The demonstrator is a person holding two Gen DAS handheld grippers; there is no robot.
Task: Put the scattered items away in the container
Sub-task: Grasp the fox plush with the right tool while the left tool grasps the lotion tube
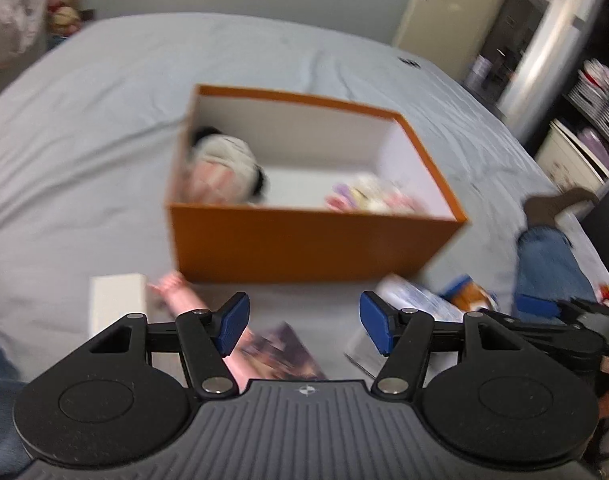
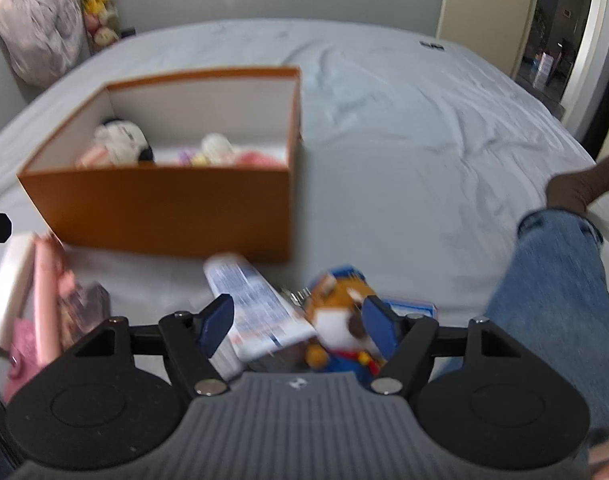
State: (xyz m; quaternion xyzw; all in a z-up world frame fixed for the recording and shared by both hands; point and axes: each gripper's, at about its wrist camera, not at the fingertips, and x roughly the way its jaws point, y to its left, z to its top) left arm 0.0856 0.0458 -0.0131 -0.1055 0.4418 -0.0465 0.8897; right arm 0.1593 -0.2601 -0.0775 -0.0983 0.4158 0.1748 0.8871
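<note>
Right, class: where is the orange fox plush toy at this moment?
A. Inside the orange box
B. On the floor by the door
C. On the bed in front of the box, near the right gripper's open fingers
C: the fox plush lies on the bed outside the orange box, near the right gripper.

Nothing readable tbh. White tube point(image 2: 256, 312) at lower centre of right wrist view had blue print lines, way too blurred. Small round emblem point(image 1: 304, 391) on gripper body, no letters.
</note>
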